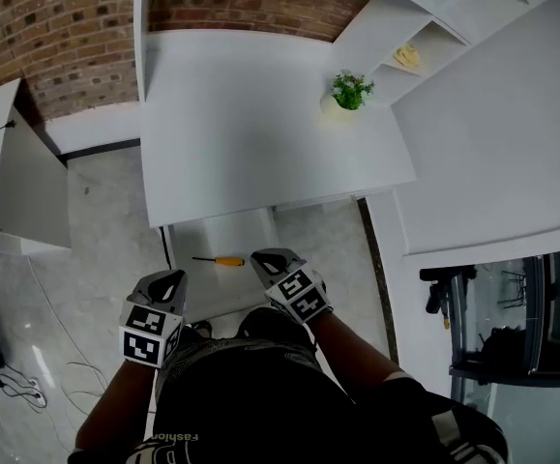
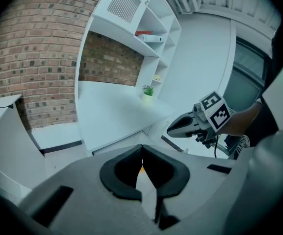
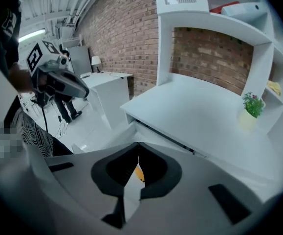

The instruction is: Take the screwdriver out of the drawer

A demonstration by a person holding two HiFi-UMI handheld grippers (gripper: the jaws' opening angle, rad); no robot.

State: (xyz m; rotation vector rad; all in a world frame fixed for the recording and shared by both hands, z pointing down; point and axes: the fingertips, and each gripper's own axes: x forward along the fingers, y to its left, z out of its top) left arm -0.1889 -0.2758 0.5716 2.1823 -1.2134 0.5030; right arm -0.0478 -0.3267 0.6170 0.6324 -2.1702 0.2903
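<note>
The screwdriver (image 1: 220, 260), with a yellow handle and a thin dark shaft, lies in the open white drawer (image 1: 223, 232) under the desk. My left gripper (image 1: 171, 280) hangs shut a little left of and nearer than it, with nothing held. At the drawer's right side, just right of the handle, my right gripper (image 1: 263, 258) is also shut and empty. In the left gripper view the jaws (image 2: 141, 148) meet, with a sliver of the orange handle (image 2: 141, 170) showing below them. The right gripper view shows its jaws (image 3: 138, 146) closed above the handle (image 3: 139, 173).
A white desk (image 1: 250, 114) stands over the drawer, with a small potted plant (image 1: 349, 92) at its back right and shelves (image 1: 425, 37) beside it. A white cabinet (image 1: 18, 191) stands to the left. Cables (image 1: 28, 380) lie on the floor; a dark stand (image 1: 492, 336) is at the right.
</note>
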